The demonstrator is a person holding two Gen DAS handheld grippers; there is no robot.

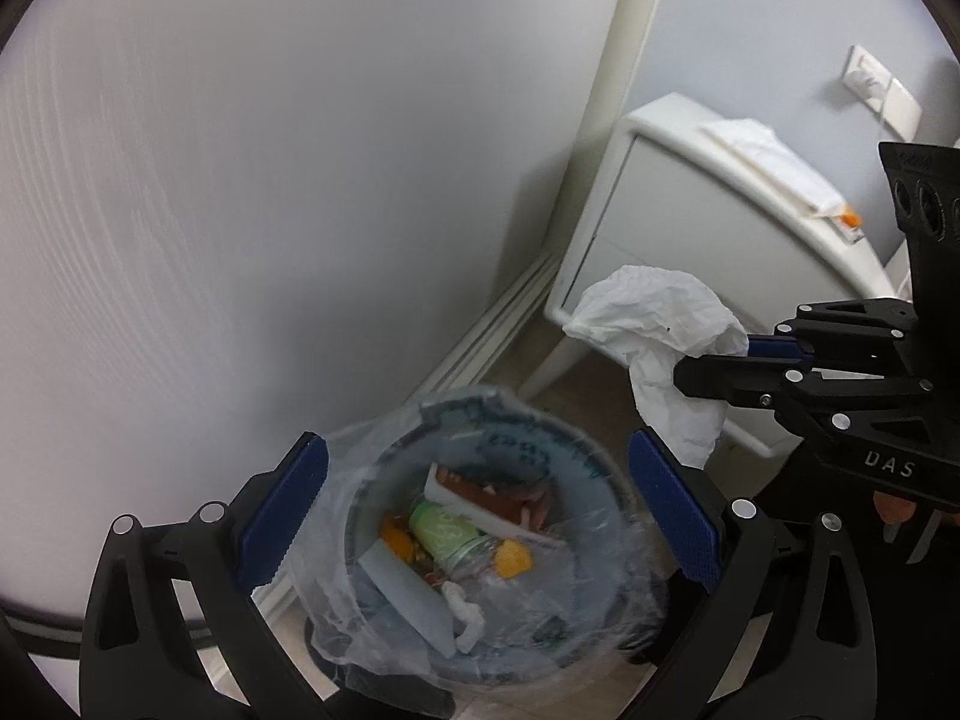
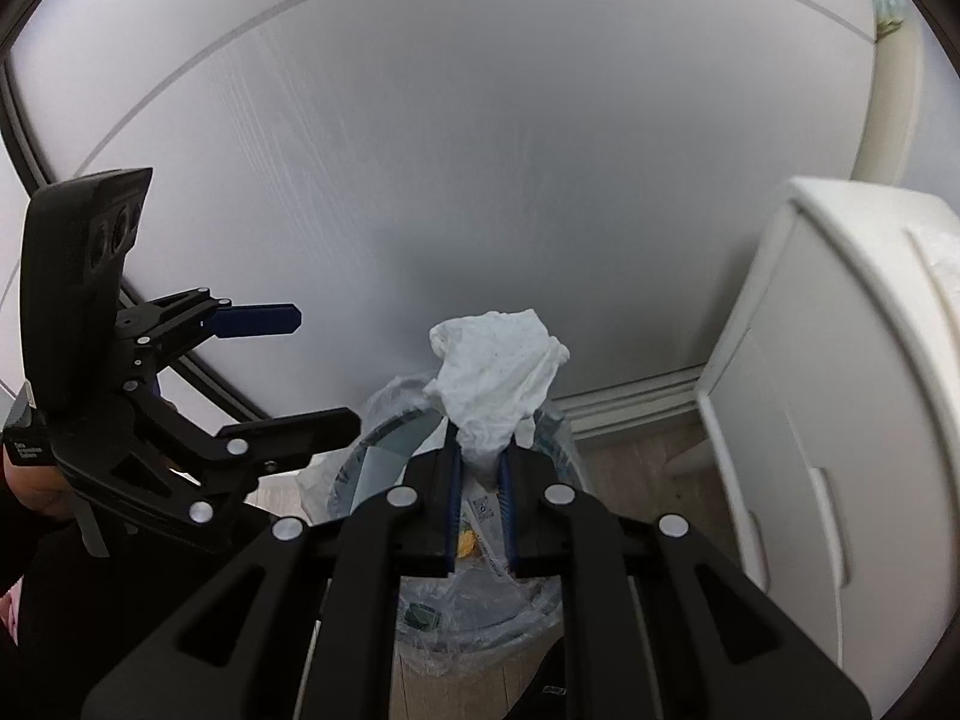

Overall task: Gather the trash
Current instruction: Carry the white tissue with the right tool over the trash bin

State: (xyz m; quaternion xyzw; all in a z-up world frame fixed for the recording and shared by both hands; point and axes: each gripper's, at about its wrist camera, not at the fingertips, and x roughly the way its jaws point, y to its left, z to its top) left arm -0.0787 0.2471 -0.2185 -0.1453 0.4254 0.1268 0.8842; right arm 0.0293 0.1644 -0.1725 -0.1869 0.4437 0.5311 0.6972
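Note:
A round trash bin (image 1: 576, 456) lined with a clear plastic bag stands on the floor, holding a green bottle (image 1: 447, 531), orange scraps and paper. My left gripper (image 1: 474, 516) is open just above the bin and holds nothing. My right gripper (image 2: 480, 456) is shut on a crumpled white tissue (image 2: 495, 372). It holds the tissue above the bin's (image 2: 390, 438) rim. In the left wrist view the right gripper (image 1: 714, 360) comes in from the right with the tissue (image 1: 654, 324) hanging from it. The left gripper (image 2: 312, 372) shows open at the left of the right wrist view.
A white bedside cabinet (image 1: 690, 228) stands right of the bin, with a white cloth (image 1: 774, 162) on top. A pale wall (image 1: 270, 180) with a skirting board (image 1: 498, 324) runs behind the bin. The cabinet also shows in the right wrist view (image 2: 840, 390).

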